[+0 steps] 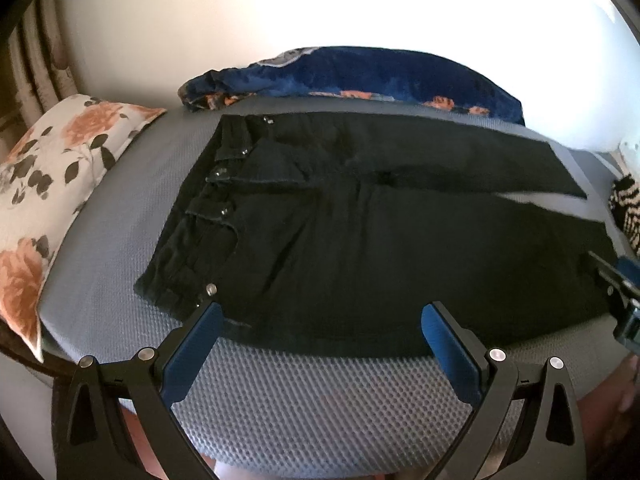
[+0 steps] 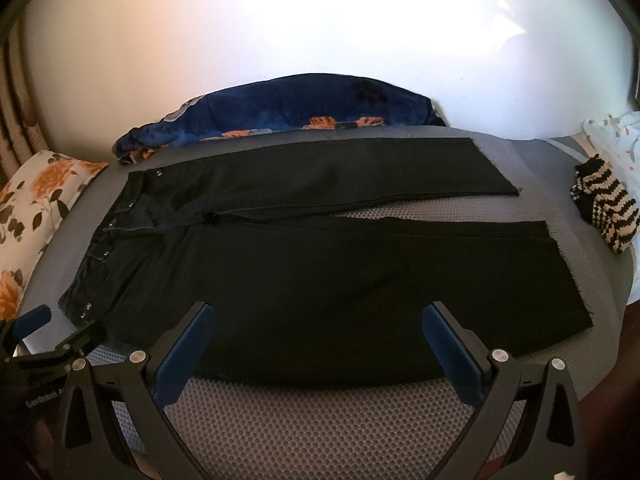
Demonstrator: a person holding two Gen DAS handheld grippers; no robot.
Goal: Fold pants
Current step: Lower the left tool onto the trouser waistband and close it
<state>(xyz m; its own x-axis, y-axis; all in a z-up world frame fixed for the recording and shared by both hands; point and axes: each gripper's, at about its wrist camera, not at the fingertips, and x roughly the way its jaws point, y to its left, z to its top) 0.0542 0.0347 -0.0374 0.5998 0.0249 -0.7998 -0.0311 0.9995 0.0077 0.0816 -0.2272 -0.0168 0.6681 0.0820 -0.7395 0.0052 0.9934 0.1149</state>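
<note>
Black pants (image 1: 360, 240) lie flat on the grey mesh mattress (image 1: 300, 408), waistband to the left, the two legs spread apart to the right. They also show in the right wrist view (image 2: 320, 280). My left gripper (image 1: 320, 320) is open and empty, just above the near edge of the pants by the waistband corner. My right gripper (image 2: 318, 320) is open and empty, above the near edge of the near leg. The right gripper shows at the right edge of the left wrist view (image 1: 616, 288); the left gripper shows at the left edge of the right wrist view (image 2: 44, 340).
A floral pillow (image 1: 52, 184) lies at the left end of the mattress. A dark blue floral blanket (image 1: 360, 76) is bunched along the far side by the white wall. A striped knitted item (image 2: 604, 208) lies beyond the leg hems at the right.
</note>
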